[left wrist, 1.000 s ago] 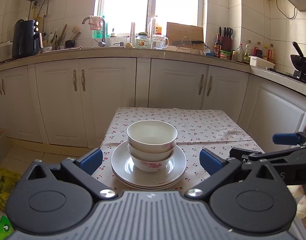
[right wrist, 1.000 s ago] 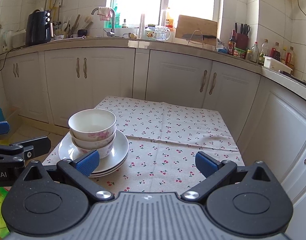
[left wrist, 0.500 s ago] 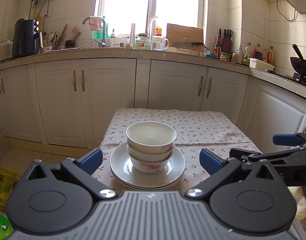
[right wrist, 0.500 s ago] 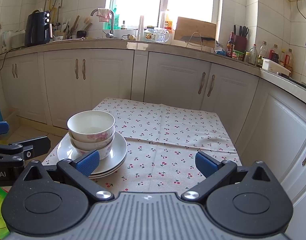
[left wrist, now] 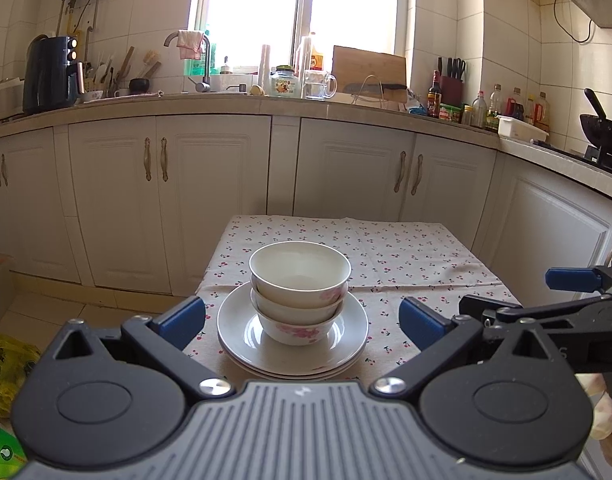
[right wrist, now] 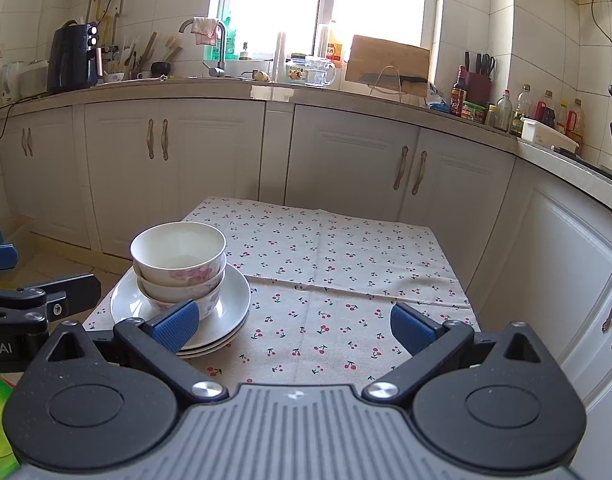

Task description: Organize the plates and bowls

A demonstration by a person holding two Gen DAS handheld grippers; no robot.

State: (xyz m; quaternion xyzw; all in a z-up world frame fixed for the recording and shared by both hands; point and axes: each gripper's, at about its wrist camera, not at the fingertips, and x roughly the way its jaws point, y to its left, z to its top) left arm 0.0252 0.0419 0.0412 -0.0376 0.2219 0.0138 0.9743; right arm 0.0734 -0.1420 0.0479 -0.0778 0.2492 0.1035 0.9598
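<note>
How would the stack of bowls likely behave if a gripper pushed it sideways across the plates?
The stack of bowls looks glazed and rigid, probably ceramic, so likely brittle if knocked. It stands tall on a narrow foot on the smooth plates, so it might slide or tip. The nested bowls seem only loosely seated and could shift apart.
</note>
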